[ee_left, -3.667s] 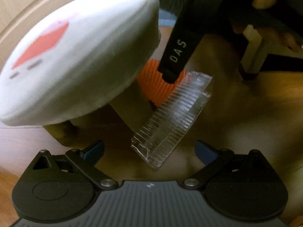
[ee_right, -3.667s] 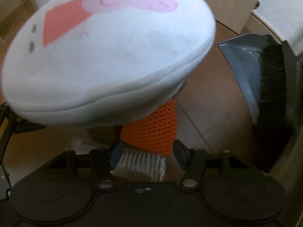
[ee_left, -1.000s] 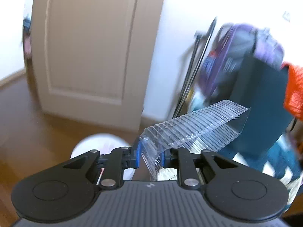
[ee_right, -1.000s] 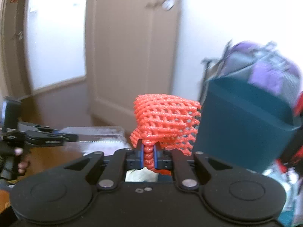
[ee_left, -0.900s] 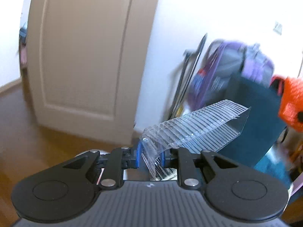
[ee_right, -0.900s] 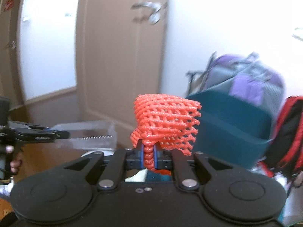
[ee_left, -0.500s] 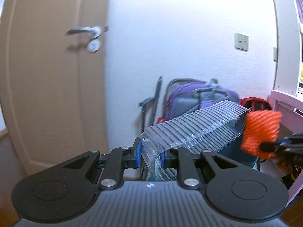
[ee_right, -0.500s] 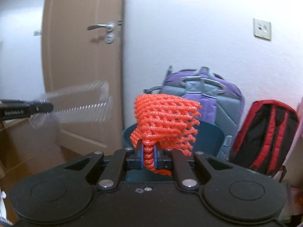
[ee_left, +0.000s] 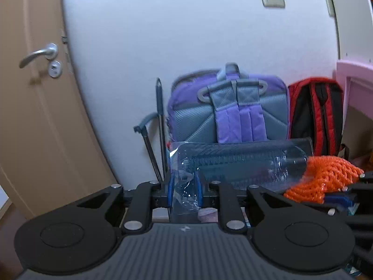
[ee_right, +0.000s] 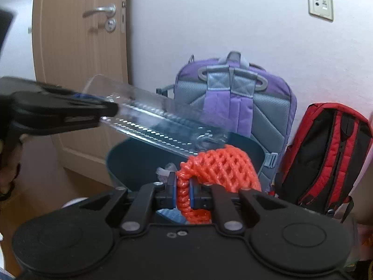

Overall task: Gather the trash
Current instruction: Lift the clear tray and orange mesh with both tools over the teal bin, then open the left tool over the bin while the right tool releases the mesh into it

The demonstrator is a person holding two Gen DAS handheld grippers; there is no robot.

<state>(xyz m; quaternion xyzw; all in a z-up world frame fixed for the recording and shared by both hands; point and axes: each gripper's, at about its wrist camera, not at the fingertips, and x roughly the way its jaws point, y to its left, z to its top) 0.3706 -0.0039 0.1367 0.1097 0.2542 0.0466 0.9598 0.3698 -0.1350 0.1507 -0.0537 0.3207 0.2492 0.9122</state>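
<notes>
- A clear ribbed plastic tray (ee_left: pixel 233 163) is pinched at one crumpled end between the blue pads of the left gripper (ee_left: pixel 184 186), with the rest of it sticking out ahead and off to the right.
- An orange foam fruit net (ee_right: pixel 219 170) is clamped by its twisted neck in the right gripper (ee_right: pixel 183 192), jaws pressed tight on it, and the puffy mesh part bulges up just ahead of the fingertips.
- From the left wrist view, that same net (ee_left: pixel 321 177) is seen right at the far tip of the tray, pretty much touching it, though actual contact can't be confirmed.
- From the right wrist view, the left gripper (ee_right: pixel 109 109) is seen coming in from the left, with the tray (ee_right: pixel 158 123) slanting down toward the net.
- Directly beyond and below both pieces of trash, a dark teal round plastic bin (ee_right: pixel 121 163) is sat with its mouth open; both items are held above its rim, not inside.
- Behind the bin, a purple and grey backpack (ee_right: pixel 235 102) is leaned on the white wall (ee_right: pixel 209 23).
- A red and black backpack (ee_right: pixel 326 154) is stood beside it on the right.
- Way off to the left, a tan wooden door (ee_right: pixel 77 58) with a silver lever handle (ee_right: pixel 100 11) is seen.
</notes>
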